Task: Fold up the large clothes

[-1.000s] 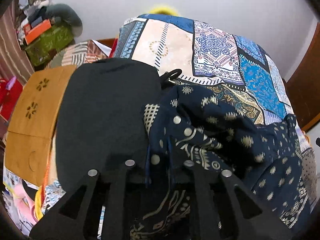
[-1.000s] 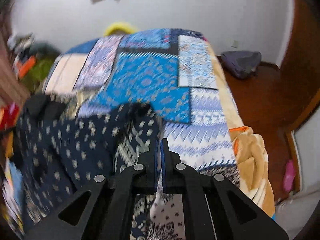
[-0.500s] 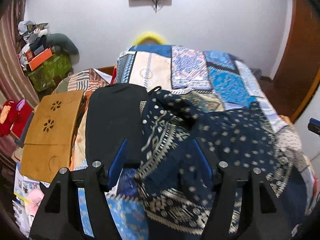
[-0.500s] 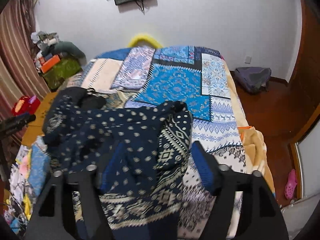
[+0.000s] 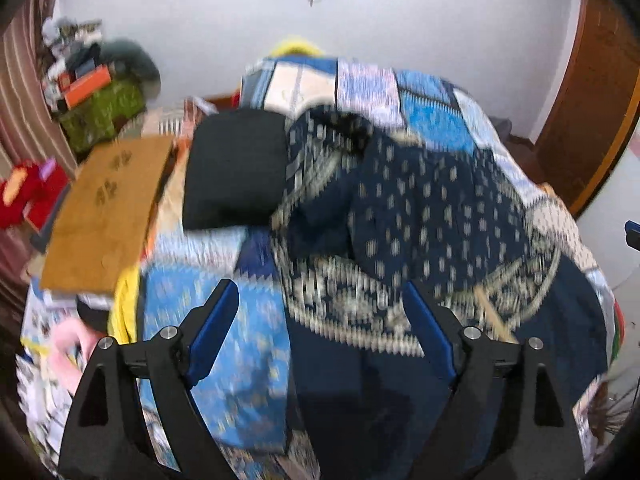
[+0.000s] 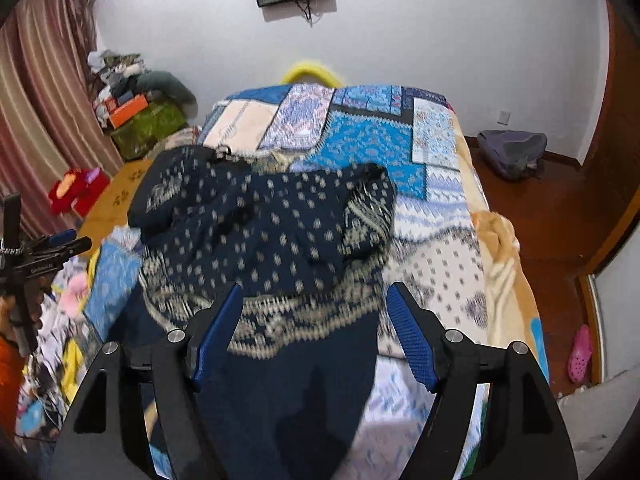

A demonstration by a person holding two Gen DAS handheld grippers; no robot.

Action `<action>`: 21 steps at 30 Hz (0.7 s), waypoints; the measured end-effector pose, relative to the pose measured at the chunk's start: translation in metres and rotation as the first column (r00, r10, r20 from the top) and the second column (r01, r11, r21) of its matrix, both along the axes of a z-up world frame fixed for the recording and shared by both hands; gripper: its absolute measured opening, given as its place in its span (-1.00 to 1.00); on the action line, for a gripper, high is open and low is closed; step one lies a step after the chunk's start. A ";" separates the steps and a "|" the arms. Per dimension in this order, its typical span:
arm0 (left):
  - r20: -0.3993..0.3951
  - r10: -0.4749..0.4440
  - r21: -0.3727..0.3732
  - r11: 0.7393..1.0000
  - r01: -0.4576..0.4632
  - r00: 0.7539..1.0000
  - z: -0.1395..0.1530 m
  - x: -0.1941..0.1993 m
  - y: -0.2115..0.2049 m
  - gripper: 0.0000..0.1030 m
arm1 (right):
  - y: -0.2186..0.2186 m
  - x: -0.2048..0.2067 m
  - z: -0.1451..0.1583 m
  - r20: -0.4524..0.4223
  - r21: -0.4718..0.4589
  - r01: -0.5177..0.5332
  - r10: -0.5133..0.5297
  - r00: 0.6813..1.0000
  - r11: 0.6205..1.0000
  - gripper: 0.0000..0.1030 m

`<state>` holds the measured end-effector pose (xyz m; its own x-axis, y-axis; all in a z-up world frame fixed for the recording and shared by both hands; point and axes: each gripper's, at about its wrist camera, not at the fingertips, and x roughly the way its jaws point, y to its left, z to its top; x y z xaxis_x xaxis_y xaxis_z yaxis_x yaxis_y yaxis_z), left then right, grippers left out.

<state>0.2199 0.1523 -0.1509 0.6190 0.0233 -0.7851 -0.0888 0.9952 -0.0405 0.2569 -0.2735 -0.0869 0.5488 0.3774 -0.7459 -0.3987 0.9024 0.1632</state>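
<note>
While your left gripper (image 5: 320, 312) hangs above the bed (image 5: 224, 340), its jaws, which have just been opening, stand wide with nothing clamped; the navy patterned garment (image 5: 420, 208) lies crumpled on the patchwork quilt, beside a black cushion (image 5: 236, 168). From the right wrist, your right gripper (image 6: 316, 316) is likewise spread and empty over the same garment (image 6: 272, 232), with the left gripper's body (image 6: 40, 256) at the frame's left edge.
</note>
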 end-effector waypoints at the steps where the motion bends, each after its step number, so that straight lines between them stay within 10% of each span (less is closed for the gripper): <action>1: -0.019 0.003 -0.012 1.000 -0.003 1.000 -0.007 -0.004 0.002 0.62 | -0.001 -0.004 -0.004 -0.010 -0.003 0.003 -0.003 1.000 1.000 0.38; 12: -0.305 0.015 -0.240 0.966 -0.092 0.952 -0.110 -0.040 0.024 0.62 | -0.019 -0.031 -0.075 -0.252 0.055 0.028 -0.014 0.968 0.998 0.38; 21: -0.317 -0.044 -0.441 0.891 -0.107 0.947 -0.141 -0.056 0.009 0.62 | -0.016 -0.049 -0.091 -0.285 0.112 0.041 -0.007 0.959 0.993 0.38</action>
<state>0.1635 0.1609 -0.2919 0.3471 -0.3608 -0.8657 -0.2024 0.8725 -0.4448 0.2079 -0.2897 -0.1782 0.3309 0.4592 -0.8244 -0.2994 0.8796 0.3698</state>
